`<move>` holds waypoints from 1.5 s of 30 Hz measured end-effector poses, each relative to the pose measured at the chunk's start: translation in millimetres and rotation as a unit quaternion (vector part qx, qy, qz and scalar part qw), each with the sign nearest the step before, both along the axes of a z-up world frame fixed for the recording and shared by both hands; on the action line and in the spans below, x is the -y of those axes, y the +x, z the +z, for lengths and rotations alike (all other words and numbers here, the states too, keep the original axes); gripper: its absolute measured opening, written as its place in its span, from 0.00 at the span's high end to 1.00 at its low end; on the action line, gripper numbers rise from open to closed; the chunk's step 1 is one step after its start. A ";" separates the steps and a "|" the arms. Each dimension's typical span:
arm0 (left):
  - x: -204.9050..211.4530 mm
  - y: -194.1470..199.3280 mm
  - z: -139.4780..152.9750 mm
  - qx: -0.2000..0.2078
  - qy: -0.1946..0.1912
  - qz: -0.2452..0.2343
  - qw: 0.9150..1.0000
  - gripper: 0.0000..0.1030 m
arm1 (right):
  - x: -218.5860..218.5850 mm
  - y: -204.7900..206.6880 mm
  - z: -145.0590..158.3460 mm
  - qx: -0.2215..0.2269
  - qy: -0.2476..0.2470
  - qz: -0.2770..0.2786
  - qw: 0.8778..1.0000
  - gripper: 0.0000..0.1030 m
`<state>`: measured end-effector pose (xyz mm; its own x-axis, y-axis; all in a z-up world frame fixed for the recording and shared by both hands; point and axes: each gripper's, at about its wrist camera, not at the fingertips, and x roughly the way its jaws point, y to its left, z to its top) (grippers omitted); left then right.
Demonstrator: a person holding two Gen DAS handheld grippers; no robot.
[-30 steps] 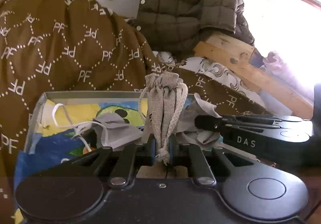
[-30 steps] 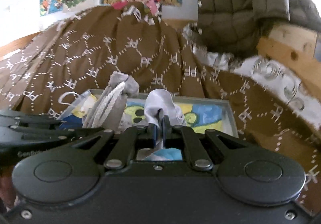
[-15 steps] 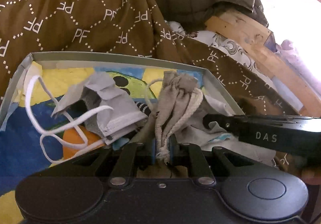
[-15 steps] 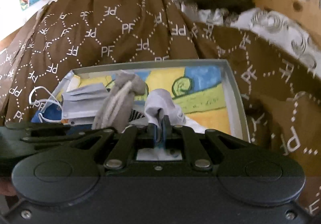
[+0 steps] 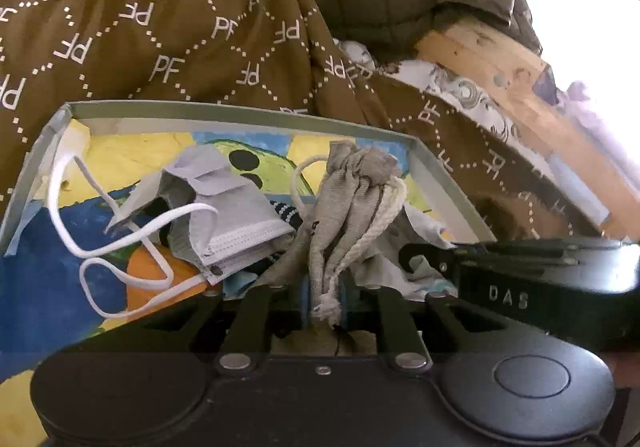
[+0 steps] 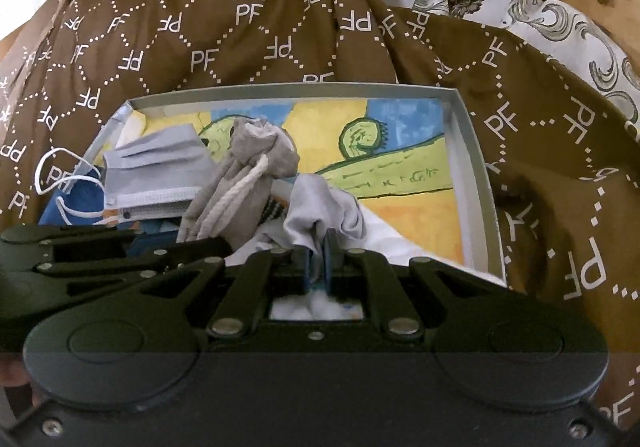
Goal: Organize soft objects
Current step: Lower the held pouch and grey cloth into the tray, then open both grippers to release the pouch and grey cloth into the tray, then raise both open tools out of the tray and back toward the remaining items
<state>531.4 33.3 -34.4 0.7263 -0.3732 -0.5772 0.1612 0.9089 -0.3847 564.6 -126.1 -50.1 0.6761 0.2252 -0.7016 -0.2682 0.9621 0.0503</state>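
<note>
Grey face mask (image 5: 224, 215) lying left in shallow box (image 5: 240, 115). Beside it, drawstring pouch (image 5: 352, 199) upright, neck pointing far, between opening left tool (image 5: 326, 287). Right tool (image 6: 318, 257) clamped on pale cloth (image 6: 320, 207). Brown blanket (image 6: 240, 19) behind.

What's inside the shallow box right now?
In the box: a grey face mask, a drawstring pouch between the opening left gripper's jaws, and a pale cloth pinched by the right gripper. A striped item beneath is mostly covered.
</note>
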 end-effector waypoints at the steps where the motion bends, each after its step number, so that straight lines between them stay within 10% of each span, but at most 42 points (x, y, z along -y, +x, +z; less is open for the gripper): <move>1: -0.5 -1.6 2.5 0.003 -0.001 0.001 1.000 0.80 | -0.8 -2.4 1.3 0.005 -0.001 0.000 1.000 0.98; 18: -3.3 -57.1 79.2 0.071 0.029 0.034 0.996 0.43 | 44.1 -79.1 60.6 0.101 0.035 0.003 0.994 0.54; 30: 7.4 -152.4 137.1 0.170 0.063 0.100 0.978 0.12 | 79.5 -165.3 137.5 0.179 0.062 0.001 0.982 0.22; 45: 13.1 -258.2 180.0 0.233 0.077 0.131 0.960 0.01 | 73.2 -298.6 210.8 0.256 0.040 0.041 0.965 0.01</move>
